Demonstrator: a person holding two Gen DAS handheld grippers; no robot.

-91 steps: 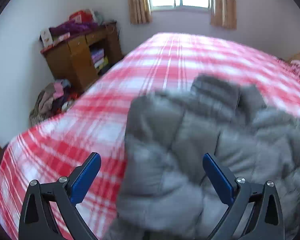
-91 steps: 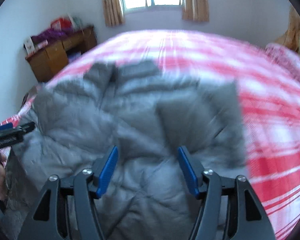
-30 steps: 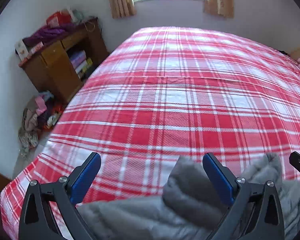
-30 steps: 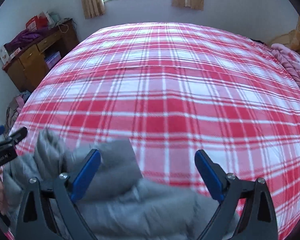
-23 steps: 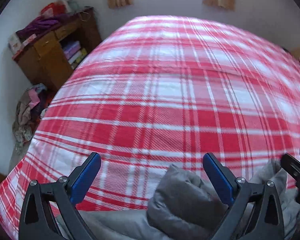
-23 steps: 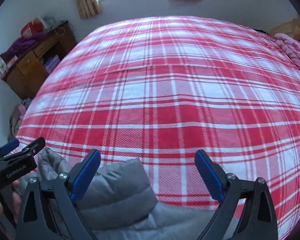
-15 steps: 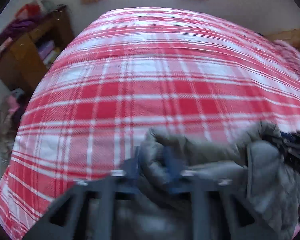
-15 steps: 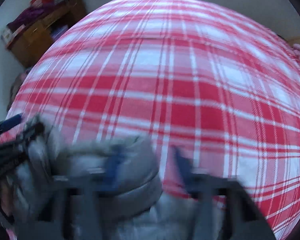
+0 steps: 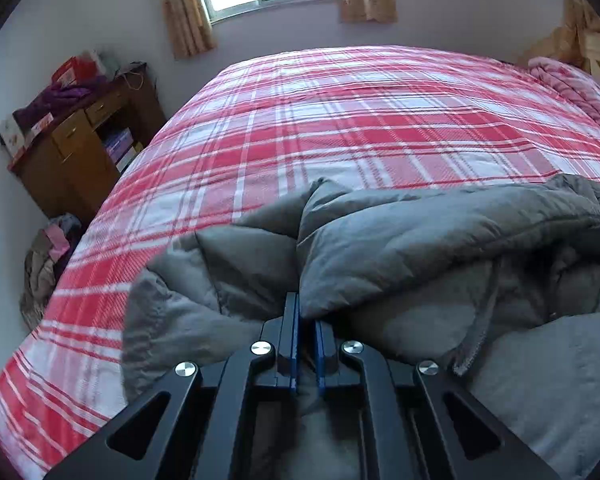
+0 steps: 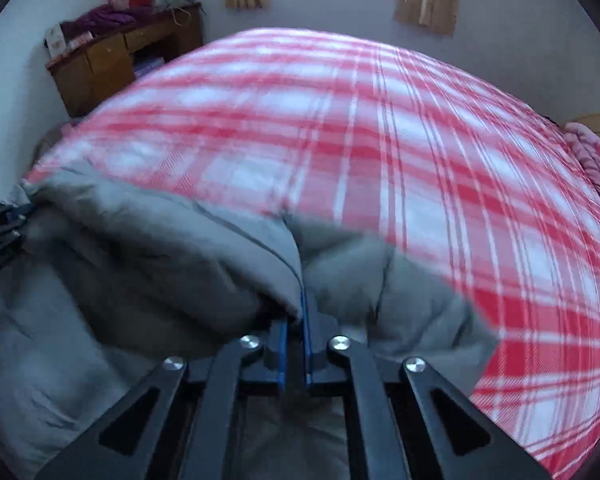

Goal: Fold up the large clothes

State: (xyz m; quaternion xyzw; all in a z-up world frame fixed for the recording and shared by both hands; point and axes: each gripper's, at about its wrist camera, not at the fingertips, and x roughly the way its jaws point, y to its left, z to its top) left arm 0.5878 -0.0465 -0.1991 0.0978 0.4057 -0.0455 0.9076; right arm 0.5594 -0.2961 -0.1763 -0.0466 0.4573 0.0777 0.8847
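We have the grey padded jacket (image 9: 440,240) bunched at the near edge of the plaid bed (image 9: 340,120), at 6 o'clock in both views. Each tool pinches a fold of its edge, probably so that we can lift and spread it for folding. The left gripper (image 9: 305,320) is clenched on jacket fabric, pointing toward 12 o'clock. The right gripper (image 10: 294,322) is likewise clamped on a fold, angled low over the bed; its view is blurred.
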